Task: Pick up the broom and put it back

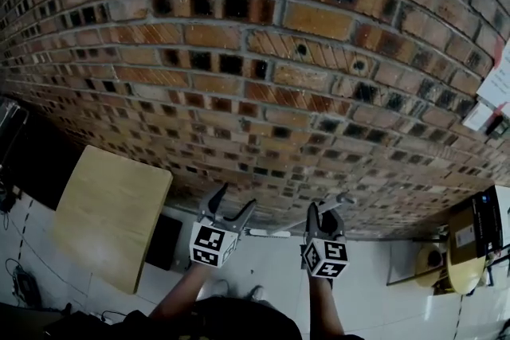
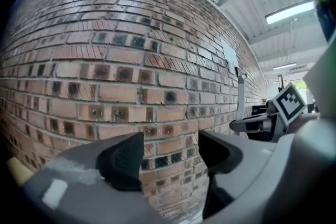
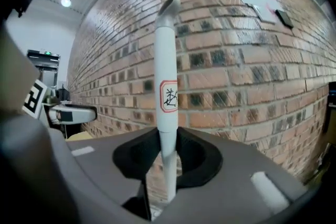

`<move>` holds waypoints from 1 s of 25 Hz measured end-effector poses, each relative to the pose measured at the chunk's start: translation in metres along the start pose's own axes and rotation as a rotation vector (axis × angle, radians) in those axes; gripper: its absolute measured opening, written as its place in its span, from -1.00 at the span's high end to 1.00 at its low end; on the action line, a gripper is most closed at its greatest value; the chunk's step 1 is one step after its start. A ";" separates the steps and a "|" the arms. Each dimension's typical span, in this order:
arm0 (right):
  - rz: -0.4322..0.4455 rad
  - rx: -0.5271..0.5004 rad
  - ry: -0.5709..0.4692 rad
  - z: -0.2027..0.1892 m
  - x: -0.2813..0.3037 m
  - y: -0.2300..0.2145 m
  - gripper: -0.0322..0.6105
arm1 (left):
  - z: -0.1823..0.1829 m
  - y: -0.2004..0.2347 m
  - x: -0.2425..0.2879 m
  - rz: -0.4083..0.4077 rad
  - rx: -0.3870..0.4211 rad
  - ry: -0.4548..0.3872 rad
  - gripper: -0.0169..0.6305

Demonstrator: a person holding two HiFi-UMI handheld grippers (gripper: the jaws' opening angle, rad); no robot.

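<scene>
Broom site: a brick wall [image 1: 263, 52] fills the view, and a wooden desk [image 1: 111, 211] stands at lower left. Broom handle [image 3: 167, 86], white, runs upright out of the right tool [image 3: 168, 157], which pinches the shaft and faces the wall. Left tool [image 2: 170, 152] is spread and empty, just beside it on the left. No container identified. Judged: the right hand alone governs the put-back.
</scene>
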State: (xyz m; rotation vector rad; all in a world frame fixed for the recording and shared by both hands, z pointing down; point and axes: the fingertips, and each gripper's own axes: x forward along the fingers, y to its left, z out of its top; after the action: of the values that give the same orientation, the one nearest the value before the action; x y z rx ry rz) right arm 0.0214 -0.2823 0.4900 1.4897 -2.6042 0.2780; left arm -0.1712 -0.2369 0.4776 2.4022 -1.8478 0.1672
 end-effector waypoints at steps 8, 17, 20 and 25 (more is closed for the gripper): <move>-0.045 -0.084 -0.170 0.091 -0.038 0.029 0.61 | 0.056 0.012 -0.027 0.080 0.039 -0.097 -0.06; -0.028 -0.088 -0.346 0.146 -0.073 0.045 0.62 | 0.086 0.027 -0.054 0.168 0.080 -0.165 -0.06; -0.018 -0.073 -0.332 0.141 -0.072 0.047 0.62 | 0.086 0.028 -0.056 0.165 0.069 -0.163 -0.06; -0.023 -0.047 -0.316 0.129 -0.075 0.052 0.62 | 0.085 0.026 -0.058 0.163 0.068 -0.164 -0.06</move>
State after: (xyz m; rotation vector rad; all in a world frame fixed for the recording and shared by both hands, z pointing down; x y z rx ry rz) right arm 0.0116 -0.2216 0.3443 1.6659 -2.8041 -0.0247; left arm -0.2094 -0.2014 0.3850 2.3721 -2.1441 0.0483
